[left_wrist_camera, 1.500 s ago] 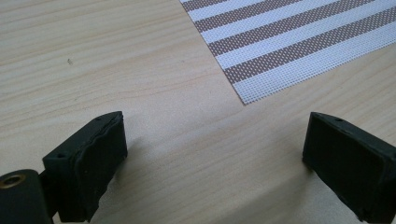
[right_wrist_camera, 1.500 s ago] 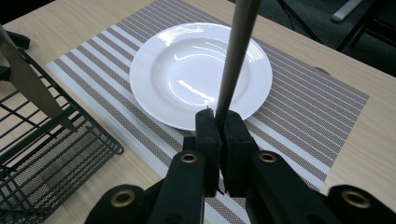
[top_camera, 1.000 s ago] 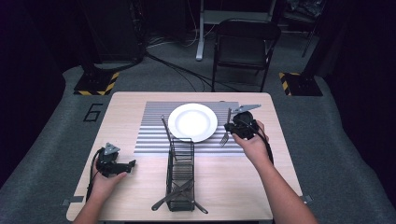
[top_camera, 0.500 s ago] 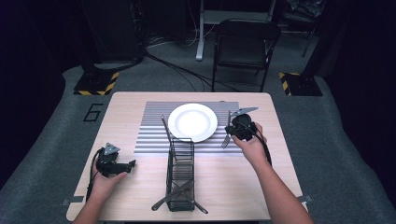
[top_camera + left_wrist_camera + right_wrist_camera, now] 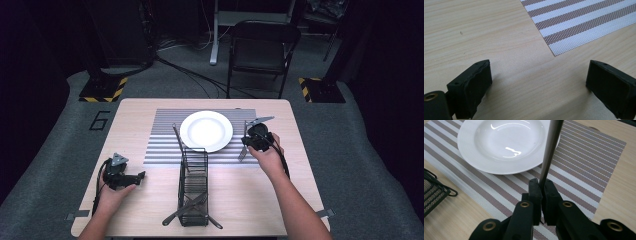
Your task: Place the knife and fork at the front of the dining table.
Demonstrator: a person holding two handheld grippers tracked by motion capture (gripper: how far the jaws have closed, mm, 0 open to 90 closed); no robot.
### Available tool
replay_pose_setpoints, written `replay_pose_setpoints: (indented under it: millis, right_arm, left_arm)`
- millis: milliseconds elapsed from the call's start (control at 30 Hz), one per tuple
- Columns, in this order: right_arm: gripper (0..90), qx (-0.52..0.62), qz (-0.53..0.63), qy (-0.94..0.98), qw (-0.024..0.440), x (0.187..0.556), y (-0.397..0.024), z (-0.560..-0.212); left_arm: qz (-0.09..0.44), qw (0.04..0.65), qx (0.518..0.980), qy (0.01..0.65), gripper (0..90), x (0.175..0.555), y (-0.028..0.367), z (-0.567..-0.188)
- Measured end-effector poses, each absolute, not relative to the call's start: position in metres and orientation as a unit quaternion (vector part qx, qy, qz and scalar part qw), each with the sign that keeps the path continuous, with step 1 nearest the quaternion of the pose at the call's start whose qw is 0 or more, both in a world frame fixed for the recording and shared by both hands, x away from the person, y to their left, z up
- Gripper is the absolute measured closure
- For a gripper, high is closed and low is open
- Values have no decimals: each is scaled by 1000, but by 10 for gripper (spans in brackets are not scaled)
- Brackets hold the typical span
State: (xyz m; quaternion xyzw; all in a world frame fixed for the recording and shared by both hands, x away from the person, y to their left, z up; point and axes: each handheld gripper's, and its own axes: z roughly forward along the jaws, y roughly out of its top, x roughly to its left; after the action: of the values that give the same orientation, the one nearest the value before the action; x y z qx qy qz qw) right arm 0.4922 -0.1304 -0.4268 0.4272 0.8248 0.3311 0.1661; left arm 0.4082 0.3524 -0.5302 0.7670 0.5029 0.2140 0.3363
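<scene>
A white plate (image 5: 205,131) rests on a striped placemat (image 5: 162,145) at the middle of the wooden table (image 5: 135,112). Just right of the plate, my right gripper (image 5: 256,140) is shut on a thin metal utensil (image 5: 243,151) and holds it over the mat's right edge. In the right gripper view the jaws (image 5: 541,187) pinch the utensil's shaft (image 5: 549,152), which runs up past the plate (image 5: 504,145). My left gripper (image 5: 122,175) rests on the table at the front left, open. Bare wood lies between its jaws (image 5: 539,85).
A black wire basket (image 5: 193,186) stands in front of the plate with several utensils in it, some sticking out at its near end; its corner (image 5: 434,192) shows in the right gripper view. A placemat corner (image 5: 579,25) lies beyond my left gripper. A folding chair (image 5: 260,50) stands behind the table.
My right gripper has shifted slightly left and toward the near side with the utensil in it. The left gripper has stayed put.
</scene>
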Motion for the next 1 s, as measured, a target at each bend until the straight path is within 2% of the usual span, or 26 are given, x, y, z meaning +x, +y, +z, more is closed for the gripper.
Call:
replay_pose_setpoints:
  millis: [1000]
  right_arm:
    - [854,503,336,782,154,526,-127,-440]
  left_arm:
    - [213,336,770,499,63,409,353,-530]
